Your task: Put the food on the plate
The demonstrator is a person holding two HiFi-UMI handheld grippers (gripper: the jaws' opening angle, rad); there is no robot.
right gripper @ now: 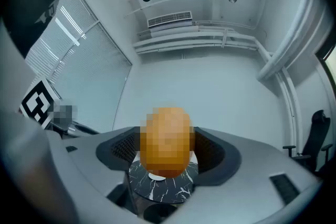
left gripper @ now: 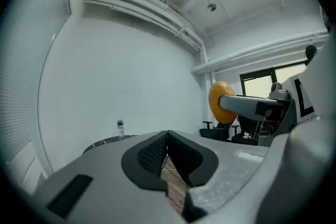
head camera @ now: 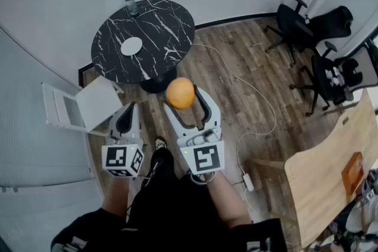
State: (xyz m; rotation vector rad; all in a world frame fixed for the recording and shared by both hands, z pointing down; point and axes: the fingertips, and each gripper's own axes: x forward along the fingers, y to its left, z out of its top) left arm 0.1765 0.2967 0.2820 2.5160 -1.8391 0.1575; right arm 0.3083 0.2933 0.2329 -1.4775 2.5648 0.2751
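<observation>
A round orange food [head camera: 181,93] sits between the jaws of my right gripper [head camera: 182,97], which is shut on it and holds it in the air over the wooden floor, short of the table. In the right gripper view the food [right gripper: 167,141] fills the gap between the pads, with the black marble table [right gripper: 164,192] and white plate [right gripper: 156,177] below and beyond it. The plate [head camera: 131,45] lies bare on the round table [head camera: 162,23]. My left gripper [head camera: 127,110] hangs beside the right one, jaws shut and empty [left gripper: 167,136].
A water bottle [head camera: 129,2] stands at the table's far edge. A white folding object [head camera: 82,106] leans at the left near the wall. Black office chairs [head camera: 313,26] and a wooden tabletop [head camera: 331,174] are at the right; a cable and plug [head camera: 248,181] lie on the floor.
</observation>
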